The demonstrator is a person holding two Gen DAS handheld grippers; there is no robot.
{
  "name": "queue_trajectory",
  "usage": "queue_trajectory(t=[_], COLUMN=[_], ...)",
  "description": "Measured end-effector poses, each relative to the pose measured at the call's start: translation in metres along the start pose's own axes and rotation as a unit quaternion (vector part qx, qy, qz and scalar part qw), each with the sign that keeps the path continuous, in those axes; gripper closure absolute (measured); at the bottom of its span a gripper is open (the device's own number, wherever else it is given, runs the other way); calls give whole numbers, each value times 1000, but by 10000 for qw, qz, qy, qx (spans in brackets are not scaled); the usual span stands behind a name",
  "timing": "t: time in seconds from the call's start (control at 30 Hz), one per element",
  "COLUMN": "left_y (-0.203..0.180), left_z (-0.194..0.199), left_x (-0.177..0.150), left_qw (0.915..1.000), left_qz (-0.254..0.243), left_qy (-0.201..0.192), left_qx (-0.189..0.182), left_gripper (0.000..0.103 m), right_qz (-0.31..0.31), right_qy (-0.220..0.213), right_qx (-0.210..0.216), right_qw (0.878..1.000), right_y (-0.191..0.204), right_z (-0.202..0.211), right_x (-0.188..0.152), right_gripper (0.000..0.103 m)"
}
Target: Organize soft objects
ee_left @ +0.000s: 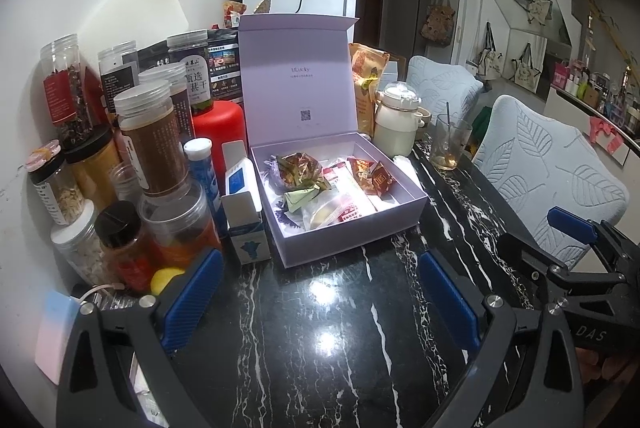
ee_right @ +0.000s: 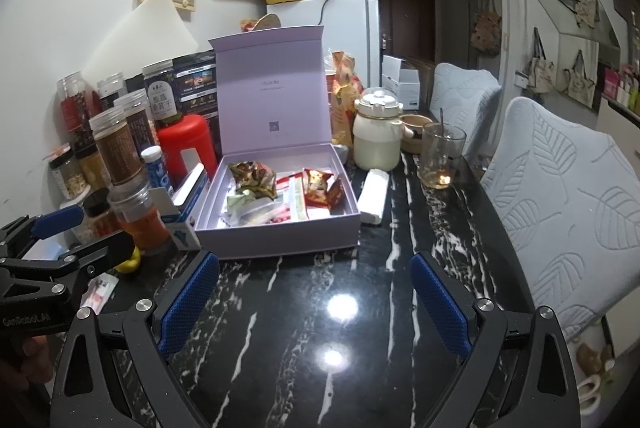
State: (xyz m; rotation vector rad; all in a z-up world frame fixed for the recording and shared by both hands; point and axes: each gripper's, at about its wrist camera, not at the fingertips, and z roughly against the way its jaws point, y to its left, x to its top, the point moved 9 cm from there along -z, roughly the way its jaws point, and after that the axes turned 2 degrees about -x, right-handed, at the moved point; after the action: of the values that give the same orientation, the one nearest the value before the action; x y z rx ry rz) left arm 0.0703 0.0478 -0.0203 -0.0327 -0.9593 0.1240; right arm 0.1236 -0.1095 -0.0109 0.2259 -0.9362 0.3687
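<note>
The black marble table with white veining [ee_left: 320,328] lies directly beneath both tools. Two pale blue chairs with a leaf-pattern cover [ee_right: 560,196] stand to the right of the right gripper. The open lavender cardboard gift box [ee_left: 416,202], lid upright, sits straight ahead of both grippers, well beyond the fingertips. The soft objects, a heap of crinkled foil and plastic snack packets [ee_left: 332,188], lie inside the box tray. A cluster of clear plastic jars with dry contents [ee_left: 148,140] stands ahead and to the left of the left gripper, against the wall. A cream ceramic lidded pot [ee_right: 378,132] and a clear drinking glass holding a spoon [ee_right: 442,156] stand ahead and to the right, behind the box.

Left gripper [ee_left: 320,304]: jaws spread wide, nothing between the blue pads. Right gripper [ee_right: 316,304]: jaws spread wide, likewise empty. The two tools hang side by side above the table.
</note>
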Motion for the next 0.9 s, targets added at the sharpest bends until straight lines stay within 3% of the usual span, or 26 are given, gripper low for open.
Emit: queue_trajectory(t=[0.9], left_y=[-5], left_z=[-11], left_x=[-6], left_qw=[9997], left_qz=[-128], left_qy=[209], left_qx=[75], left_gripper=[3], right_qz=[-77], right_qy=[135], right_qx=[-79], right_qw=[9998], right_y=[-14], right_z=[-6], right_x=[-9], right_gripper=[5])
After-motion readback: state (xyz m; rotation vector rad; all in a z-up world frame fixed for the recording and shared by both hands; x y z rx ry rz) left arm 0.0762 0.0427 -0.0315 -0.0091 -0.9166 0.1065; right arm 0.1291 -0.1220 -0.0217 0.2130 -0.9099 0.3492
